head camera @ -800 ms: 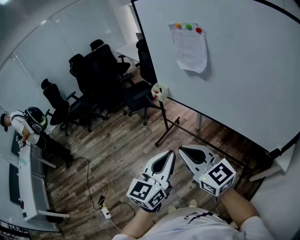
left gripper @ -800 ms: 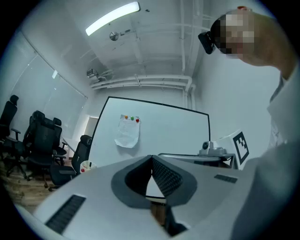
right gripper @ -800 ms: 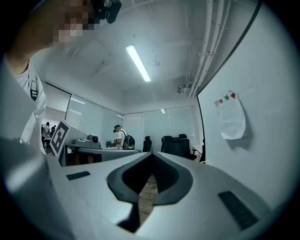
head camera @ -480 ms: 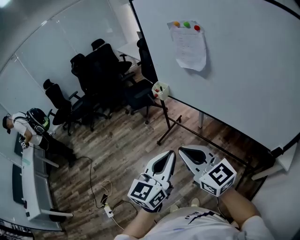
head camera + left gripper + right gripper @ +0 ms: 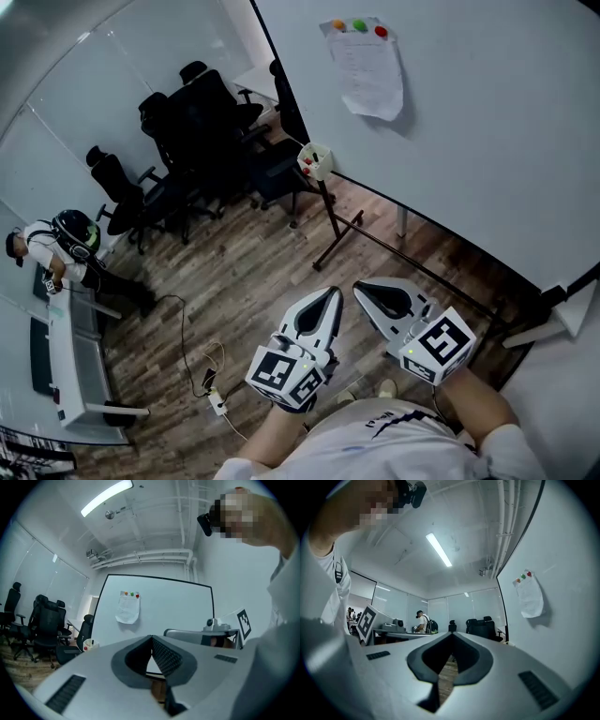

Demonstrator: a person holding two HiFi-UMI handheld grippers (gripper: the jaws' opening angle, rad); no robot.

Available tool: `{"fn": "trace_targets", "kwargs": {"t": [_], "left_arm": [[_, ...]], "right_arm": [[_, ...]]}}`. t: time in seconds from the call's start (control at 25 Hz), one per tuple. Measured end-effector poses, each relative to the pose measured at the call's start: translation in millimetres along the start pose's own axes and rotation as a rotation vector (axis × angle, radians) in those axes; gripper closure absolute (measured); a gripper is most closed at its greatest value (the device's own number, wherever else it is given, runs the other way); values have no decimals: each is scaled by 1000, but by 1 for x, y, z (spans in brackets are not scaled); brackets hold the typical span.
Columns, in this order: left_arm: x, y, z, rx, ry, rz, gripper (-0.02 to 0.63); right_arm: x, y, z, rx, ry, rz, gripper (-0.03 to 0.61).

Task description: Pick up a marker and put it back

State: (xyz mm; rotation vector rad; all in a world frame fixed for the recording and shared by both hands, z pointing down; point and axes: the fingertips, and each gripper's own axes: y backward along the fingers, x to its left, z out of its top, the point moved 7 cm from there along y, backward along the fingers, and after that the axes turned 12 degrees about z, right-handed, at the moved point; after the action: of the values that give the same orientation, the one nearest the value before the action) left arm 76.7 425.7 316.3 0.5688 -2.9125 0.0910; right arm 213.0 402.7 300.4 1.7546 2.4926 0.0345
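- My left tongs (image 5: 330, 293) are together at the tips, with nothing between them; I hold them low before my body.
- My right tongs (image 5: 362, 287) are just beside them, also closed and empty.
- Under both lies the wooden floor (image 5: 246, 281).
- Farther away, the markers (image 5: 306, 161) stand in a small white cup (image 5: 319, 163) at the whiteboard (image 5: 469, 122) lower corner, well apart from both tongs.
- A paper sheet (image 5: 367, 67) hangs higher on the whiteboard.
- Black chairs (image 5: 192, 122) stand behind.
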Motion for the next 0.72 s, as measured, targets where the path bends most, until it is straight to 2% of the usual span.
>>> {"fn": "trace_targets", "kwargs": {"t": [0.24,0.44,0.72], "left_arm": [[-5,-3,2,2,-7,74,601],[9,-19,-2,11,8,114,601],[44,-56,-18,-4,34,94,601]], "right_arm": [[-17,20,3,-24,-21,-7,566],[-40,15,-1,-19,-32,-6,566],[-79,-19,-16,14,-31,-33,566]]}}
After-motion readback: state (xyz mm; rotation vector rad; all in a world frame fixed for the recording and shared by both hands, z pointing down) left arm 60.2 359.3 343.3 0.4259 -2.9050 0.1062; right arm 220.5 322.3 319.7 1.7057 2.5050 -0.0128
